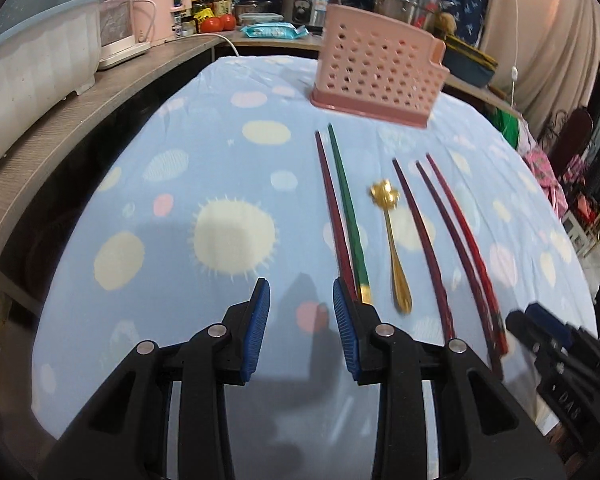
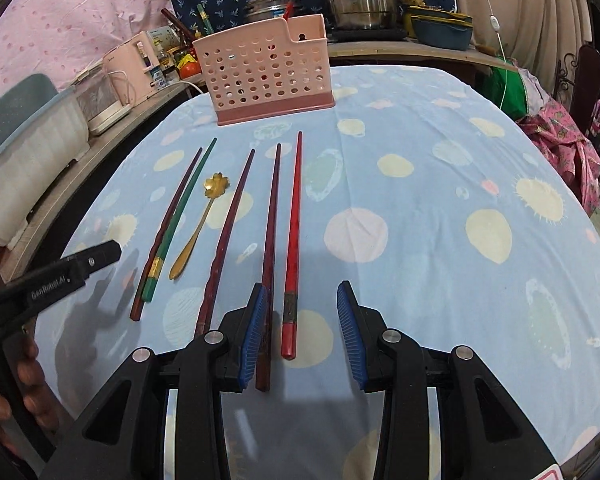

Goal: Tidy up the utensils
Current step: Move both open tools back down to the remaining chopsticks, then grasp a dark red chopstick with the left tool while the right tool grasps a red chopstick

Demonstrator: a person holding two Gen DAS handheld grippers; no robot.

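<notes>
Grippers left (image 1: 301, 322) and right (image 2: 302, 326) hover part-open and empty over the near ends of five chopsticks (image 2: 291, 240) and a gold spoon (image 2: 198, 226) on the desk (image 2: 440, 184). All lie lengthwise, narrow tips and spoon bowl pointing away toward the upright pink perforated holder (image 2: 266, 70).

Tablecloth (image 2: 420, 168) pale blue, scattered with cream, pink, white and mint-green dots, some cream ones with spiky sun-like edges. Utensil holder (image 2: 266, 72) at far centre salmon pink, walls perforated with rows of round holes, base a darker dusty pink. Five chopsticks: leftmost maroon chopstick (image 2: 168, 226); green chopstick (image 2: 182, 216) with a gold band near its near end; two more dark maroon ones (image 2: 228, 236) (image 2: 270, 232); rightmost red chopstick (image 2: 293, 236), bright with a dull dark band near its near end. Spoon (image 2: 198, 226) gold, flower-shaped bowl. Gripper pads (image 2: 350, 336) ribbed blue on black frames. Far backdrop cloth (image 2: 228, 0) navy with a pale blue sprig print; left wall cloth (image 2: 72, 12) pink with darker pink flecks.
</notes>
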